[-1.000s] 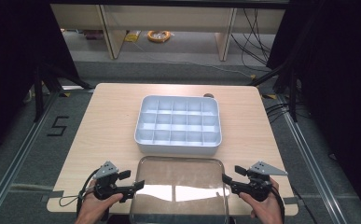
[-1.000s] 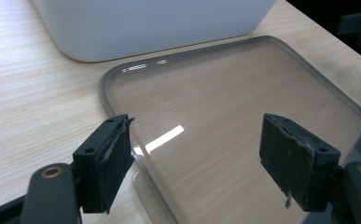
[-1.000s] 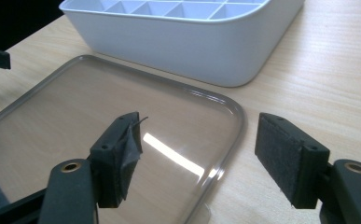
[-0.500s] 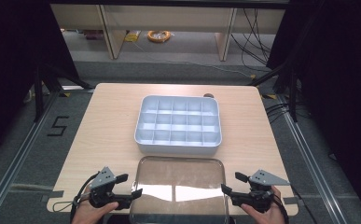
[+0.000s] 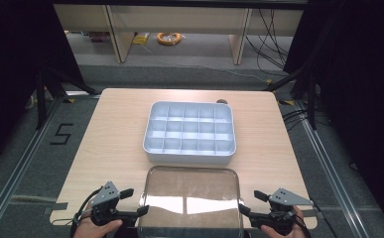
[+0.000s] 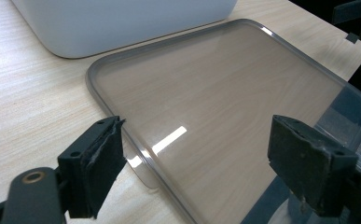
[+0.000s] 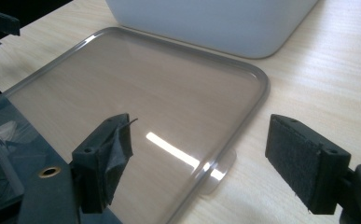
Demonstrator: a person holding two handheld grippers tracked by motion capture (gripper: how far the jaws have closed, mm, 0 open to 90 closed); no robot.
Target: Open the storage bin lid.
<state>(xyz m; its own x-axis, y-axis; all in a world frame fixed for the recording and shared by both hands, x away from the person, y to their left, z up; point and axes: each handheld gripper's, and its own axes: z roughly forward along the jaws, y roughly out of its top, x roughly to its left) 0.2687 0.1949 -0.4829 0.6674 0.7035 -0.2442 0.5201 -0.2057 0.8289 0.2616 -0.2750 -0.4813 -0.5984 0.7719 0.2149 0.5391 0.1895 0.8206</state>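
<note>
On the tabletop [image 5: 110, 134] the clear lid [image 5: 189, 198] lies flat before the uncovered compartment box [image 5: 189, 131], with the left tool [image 5: 132, 202] and the right tool [image 5: 249, 204] both released, their jaws having just been opening with only the lid's edge tabs between them, so lifting it onto the box seems left.

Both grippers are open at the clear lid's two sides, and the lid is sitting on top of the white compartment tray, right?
Not quite. The clear lid lies flat on the table, in front of the white compartment tray, not on top of it; the high view shows this. The rest holds: the left gripper and right gripper stand open at its two sides.
</note>
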